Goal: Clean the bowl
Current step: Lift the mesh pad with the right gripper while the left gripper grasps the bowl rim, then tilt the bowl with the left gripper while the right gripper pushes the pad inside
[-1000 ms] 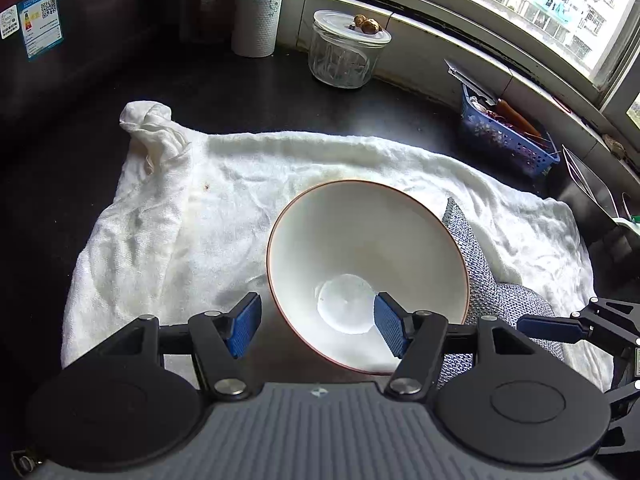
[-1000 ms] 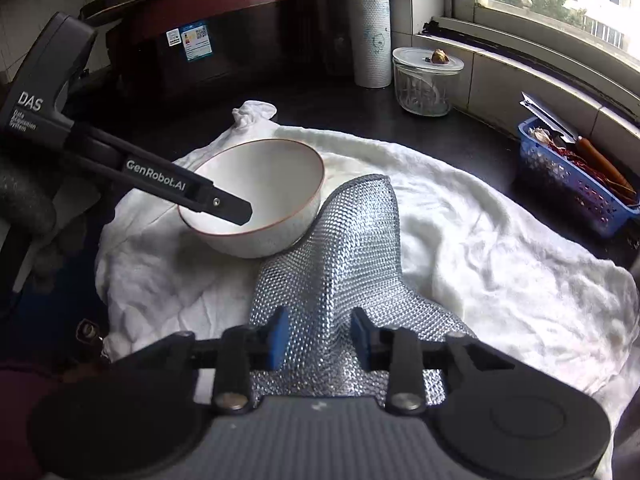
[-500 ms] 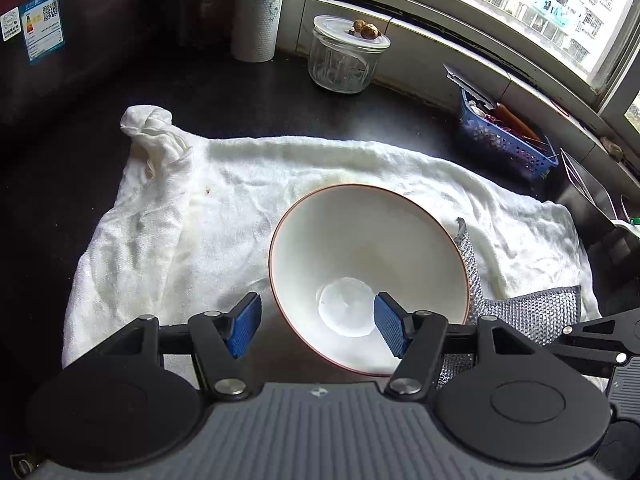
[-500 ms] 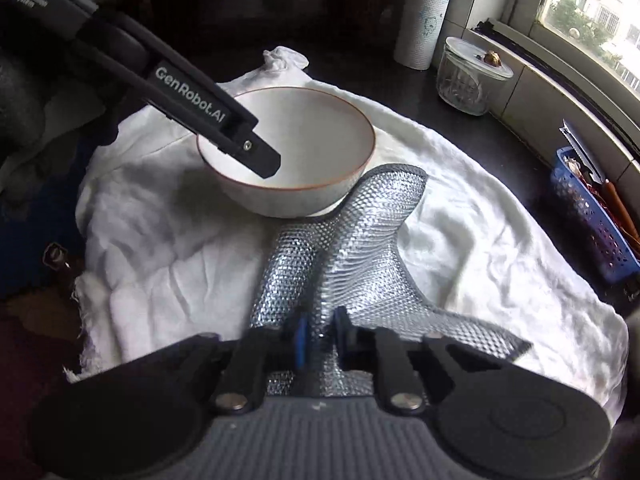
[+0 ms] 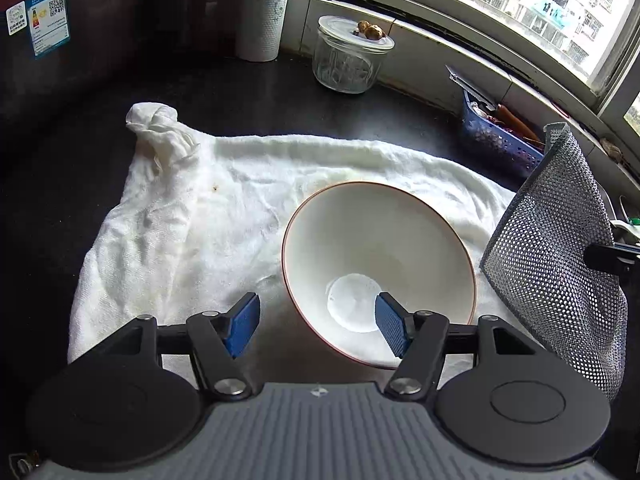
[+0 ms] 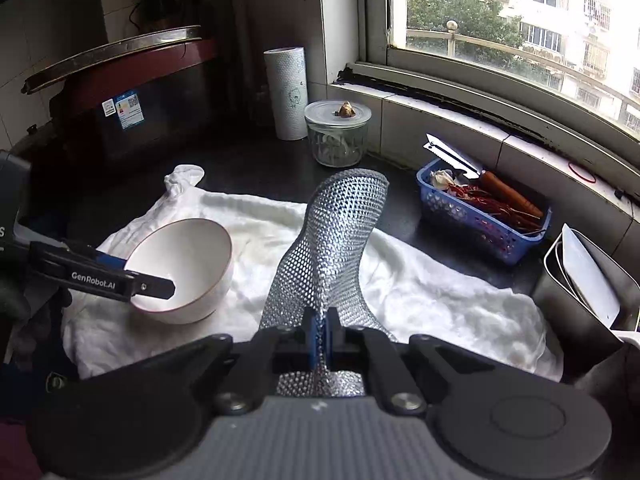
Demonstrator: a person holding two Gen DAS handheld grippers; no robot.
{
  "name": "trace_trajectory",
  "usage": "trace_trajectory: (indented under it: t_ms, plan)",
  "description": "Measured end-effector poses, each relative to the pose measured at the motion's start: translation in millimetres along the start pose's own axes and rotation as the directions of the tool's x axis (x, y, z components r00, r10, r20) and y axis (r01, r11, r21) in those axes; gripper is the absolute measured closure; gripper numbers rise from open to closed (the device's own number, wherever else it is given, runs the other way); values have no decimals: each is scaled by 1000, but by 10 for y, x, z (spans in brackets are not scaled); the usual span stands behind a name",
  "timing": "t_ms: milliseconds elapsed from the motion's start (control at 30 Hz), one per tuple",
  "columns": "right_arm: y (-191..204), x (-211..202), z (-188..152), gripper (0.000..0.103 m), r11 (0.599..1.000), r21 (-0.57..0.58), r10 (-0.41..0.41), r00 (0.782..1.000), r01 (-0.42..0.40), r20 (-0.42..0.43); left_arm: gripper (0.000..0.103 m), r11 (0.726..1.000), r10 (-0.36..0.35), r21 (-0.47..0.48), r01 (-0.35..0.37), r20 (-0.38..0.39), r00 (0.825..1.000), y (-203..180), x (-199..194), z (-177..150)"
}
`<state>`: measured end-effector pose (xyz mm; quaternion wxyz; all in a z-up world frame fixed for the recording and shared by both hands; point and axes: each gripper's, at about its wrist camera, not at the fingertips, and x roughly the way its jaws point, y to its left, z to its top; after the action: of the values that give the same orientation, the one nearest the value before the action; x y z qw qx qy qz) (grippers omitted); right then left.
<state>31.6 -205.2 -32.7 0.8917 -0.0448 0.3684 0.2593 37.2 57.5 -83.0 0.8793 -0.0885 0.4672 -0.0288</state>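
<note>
Dark kitchen counter (image 5: 80,152) runs under a curved window, and a rumpled white towel (image 5: 224,200) is spread across it. On the towel sits the bowl (image 5: 378,264): white glazed, wide and conical, with a thin reddish-brown line around the rim and a small flat circle at the bottom; its inside looks bare. It stands upright on the towel's right half as seen from the left wrist camera.

The left gripper (image 5: 318,324) has its jaws spread wide. One blue pad (image 5: 390,330) is inside the bowl near the near rim, the other pad lies outside the bowl's wall, so the near rim stands between them; whether either pad touches the bowl cannot be told.

The right gripper (image 6: 321,334) is pinched tight on a silver mesh scouring cloth (image 6: 332,240), which rises stiffly from the pads, off the towel, to the right of the bowl and apart from it.

Behind the bowl, by the wall, stand a paper towel roll (image 6: 287,94) and a lidded glass jar (image 6: 338,134); a blue basket (image 6: 480,220) sits farther right.
</note>
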Motion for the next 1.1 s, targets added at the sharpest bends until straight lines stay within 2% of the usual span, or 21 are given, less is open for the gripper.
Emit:
trace_trajectory:
  t_ms: [100,133,167,233,267,400,567,633,700,800,900,967,1033,1100]
  plan:
    - [-36,-40,51,99,999,34,15,1000,-16,26,43,1000,-3,-18,3,6,1000,46,9,30]
    - [-34,-51,70,99,999,36,19,999,-20,34,54,1000,0,-14,0,7,1000,52,12,44]
    - [-16,-57,91,99,999,27,21,999,-22,43,73,1000,2,-9,-2,7,1000,58,19,58]
    - [17,-57,132,99,1000,5,23,998,-23,60,85,1000,5,8,-5,-8,1000,64,59,78]
    - [42,-46,152,99,1000,-11,24,998,-23,65,88,1000,6,15,-6,-13,1000,66,73,84]
    - [230,-8,227,99,994,-101,38,995,-28,94,89,999,19,32,-19,3,1000,34,53,58]
    - [549,36,306,99,970,-240,66,989,-32,135,91,984,87,145,-99,86,992,-207,-46,-35]
    - [603,97,358,99,944,-328,82,985,-28,152,91,976,103,179,-121,105,989,-268,-67,-52]
    - [786,143,300,99,902,-432,103,984,-30,148,91,971,109,200,-131,116,987,-306,-87,-60]
    - [971,355,114,99,837,-543,123,990,-67,67,91,966,106,221,-133,129,986,-345,-119,-71]
    - [1054,604,-105,98,783,-614,103,994,-96,-24,91,964,86,239,-118,139,987,-382,-159,-82]
    - [1047,701,-159,98,788,-596,123,988,-154,-93,91,964,70,244,-102,136,988,-400,-164,-93]
    - [1021,761,-159,98,810,-551,146,979,-200,-142,91,965,56,246,-87,128,990,-412,-156,-106]
    - [998,797,-149,97,828,-525,138,979,-198,-150,91,965,51,250,-82,128,990,-421,-151,-116]
